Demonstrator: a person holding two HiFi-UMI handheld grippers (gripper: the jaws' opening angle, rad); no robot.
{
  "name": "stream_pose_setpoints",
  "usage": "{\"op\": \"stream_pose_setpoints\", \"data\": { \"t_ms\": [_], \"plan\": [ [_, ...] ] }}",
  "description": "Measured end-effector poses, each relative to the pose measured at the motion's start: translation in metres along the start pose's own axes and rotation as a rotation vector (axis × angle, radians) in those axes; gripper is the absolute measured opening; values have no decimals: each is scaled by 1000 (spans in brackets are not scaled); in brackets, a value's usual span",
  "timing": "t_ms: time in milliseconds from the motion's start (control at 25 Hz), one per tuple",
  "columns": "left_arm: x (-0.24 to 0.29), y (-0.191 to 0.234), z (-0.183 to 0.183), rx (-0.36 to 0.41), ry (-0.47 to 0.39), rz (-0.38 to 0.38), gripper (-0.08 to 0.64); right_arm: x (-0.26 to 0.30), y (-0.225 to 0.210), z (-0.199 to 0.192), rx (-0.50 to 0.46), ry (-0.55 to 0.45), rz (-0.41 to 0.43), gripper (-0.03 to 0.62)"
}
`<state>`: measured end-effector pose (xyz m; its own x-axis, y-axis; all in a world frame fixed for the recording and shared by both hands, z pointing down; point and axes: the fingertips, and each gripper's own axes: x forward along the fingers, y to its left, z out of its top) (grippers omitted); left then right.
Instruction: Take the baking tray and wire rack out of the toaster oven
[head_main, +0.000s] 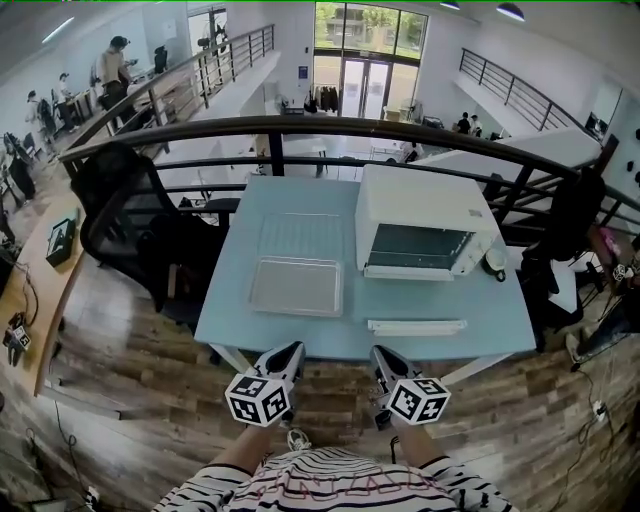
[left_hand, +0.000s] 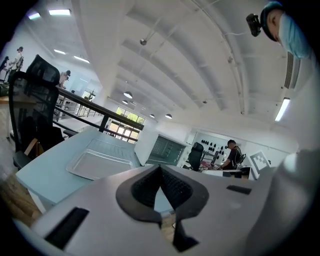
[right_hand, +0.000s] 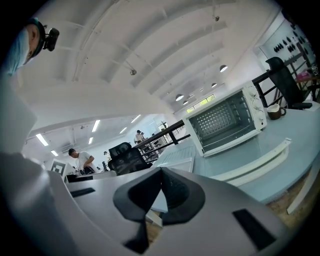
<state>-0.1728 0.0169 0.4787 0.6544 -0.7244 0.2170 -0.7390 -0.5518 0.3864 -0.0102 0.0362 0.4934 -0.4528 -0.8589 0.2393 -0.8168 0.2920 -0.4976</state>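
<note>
Tray (head_main: 296, 286) and rack (head_main: 301, 236) lie on counter (head_main: 240, 328) left of oven (head_main: 420, 215), so task looks done; left claw (head_main: 293, 350) and right claw (head_main: 379, 354) both pressed together, empty.

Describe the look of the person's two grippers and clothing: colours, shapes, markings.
The left gripper and right gripper each have a light grey body, dark ribbed pads and a cube with black-and-white square markers. The person wears a black-and-white striped top.

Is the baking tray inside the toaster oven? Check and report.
No, the baking tray lies on the table, left of the toaster oven.
</note>
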Motion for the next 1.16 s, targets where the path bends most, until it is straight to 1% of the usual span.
{"op": "stream_pose_setpoints", "data": {
  "t_ms": [280, 520, 960, 1160],
  "plan": [
    [-11, -48, -20, 69, -18, 53, 23, -46, -16, -7, -34, 5, 26, 27],
    [-25, -74, -34, 91, -30, 96, 23, -74, -23, -9, -30, -7, 43, 26],
    [-35, -110, -59, 76, -48, 126, 23, -106, -27, -17, -28, 9, 78, 26],
    [-34, -120, -62, 65, -61, 121, 23, -114, -30, -16, -32, 8, 79, 26]
  ]
}}
